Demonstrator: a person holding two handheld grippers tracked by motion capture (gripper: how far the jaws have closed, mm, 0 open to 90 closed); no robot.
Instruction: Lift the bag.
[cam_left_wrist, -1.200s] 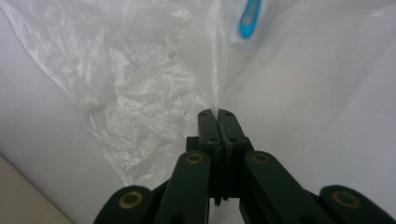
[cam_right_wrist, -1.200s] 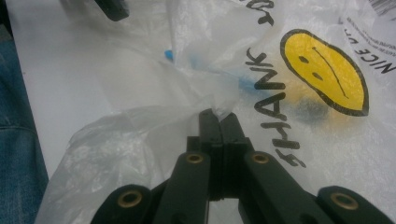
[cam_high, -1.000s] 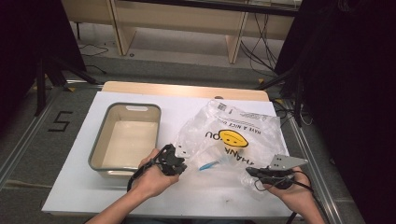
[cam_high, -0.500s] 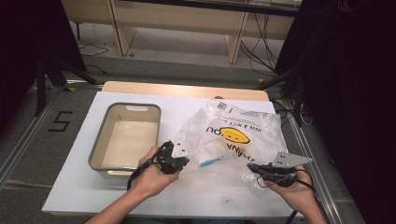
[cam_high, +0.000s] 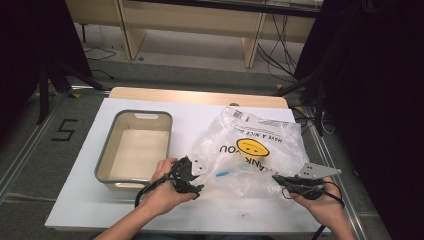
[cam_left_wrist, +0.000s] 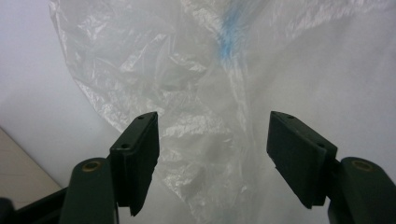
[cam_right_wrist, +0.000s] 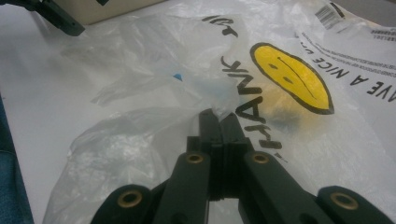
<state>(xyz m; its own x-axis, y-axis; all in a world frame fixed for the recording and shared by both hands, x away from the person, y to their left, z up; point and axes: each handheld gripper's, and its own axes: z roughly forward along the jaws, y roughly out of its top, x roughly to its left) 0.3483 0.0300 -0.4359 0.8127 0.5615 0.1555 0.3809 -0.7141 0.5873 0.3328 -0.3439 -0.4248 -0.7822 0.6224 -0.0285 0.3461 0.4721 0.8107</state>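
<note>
A crumpled clear plastic bag (cam_high: 250, 150) with a yellow smiley face and black print lies on the white table. Something blue (cam_high: 223, 174) shows through its near side. My left gripper (cam_high: 194, 176) stands open at the bag's left near edge, and the thin film (cam_left_wrist: 205, 140) lies between its jaws. My right gripper (cam_high: 278, 179) is at the bag's near right edge. In the right gripper view its jaws (cam_right_wrist: 217, 115) are shut on a fold of the bag (cam_right_wrist: 280, 70), close to the print.
A grey-rimmed empty tub (cam_high: 102, 162) stands on the left of the table, just beyond my left hand. The white table top (cam_high: 240, 215) ends close behind both hands. The tub's corner (cam_right_wrist: 116, 9) and the left gripper (cam_right_wrist: 56, 16) show far off in the right gripper view.
My left gripper has edged a little to the right, onto the bag's edge. The right gripper has barely shifted and keeps its hold on the bag.
</note>
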